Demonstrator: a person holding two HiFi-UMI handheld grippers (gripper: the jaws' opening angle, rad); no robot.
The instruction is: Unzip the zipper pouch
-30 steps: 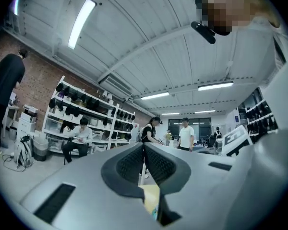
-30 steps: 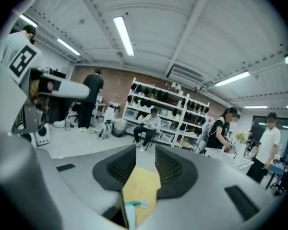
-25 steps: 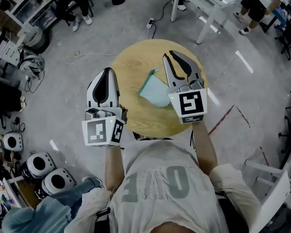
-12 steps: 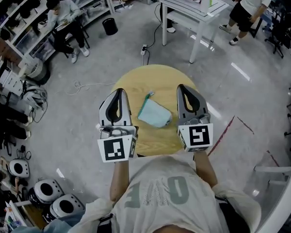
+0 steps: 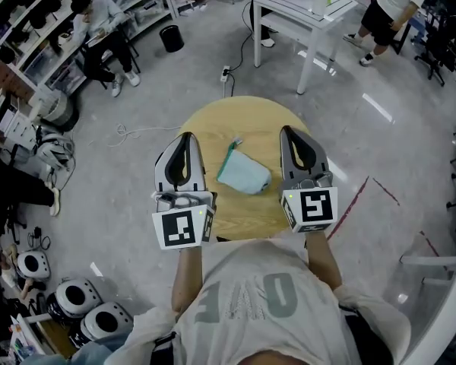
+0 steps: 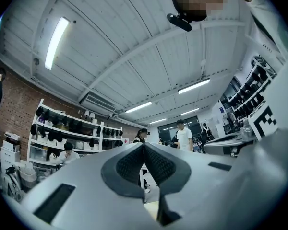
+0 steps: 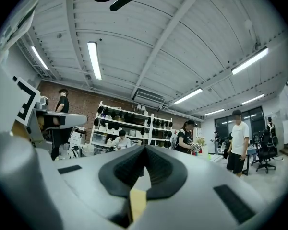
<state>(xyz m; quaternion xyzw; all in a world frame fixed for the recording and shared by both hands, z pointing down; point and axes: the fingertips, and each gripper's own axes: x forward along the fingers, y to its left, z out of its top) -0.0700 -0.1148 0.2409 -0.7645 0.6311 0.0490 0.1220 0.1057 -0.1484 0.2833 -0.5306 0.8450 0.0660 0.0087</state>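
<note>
A pale teal zipper pouch [image 5: 243, 172] lies on the round wooden table [image 5: 247, 120], its zipper end toward the far left. My left gripper [image 5: 186, 139] hovers just left of the pouch, jaws together and empty. To the pouch's right, my right gripper [image 5: 291, 133] is also shut with nothing in it. In the left gripper view the left gripper [image 6: 143, 146] points out into the room with its pads touching. The right gripper [image 7: 145, 150] in the right gripper view looks the same. Neither gripper touches the pouch.
A white table [image 5: 296, 6] stands beyond the round table, with a cable and power strip [image 5: 226, 74] on the grey floor. Shelves and a seated person [image 5: 99, 21] are at the far left; another person [image 5: 391, 6] stands at the far right. Helmets [image 5: 76, 299] lie near left.
Both grippers have drawn back toward me and now flank the pouch. The right gripper's jaws have closed from slightly apart, with nothing between them. The head view has tilted up.
</note>
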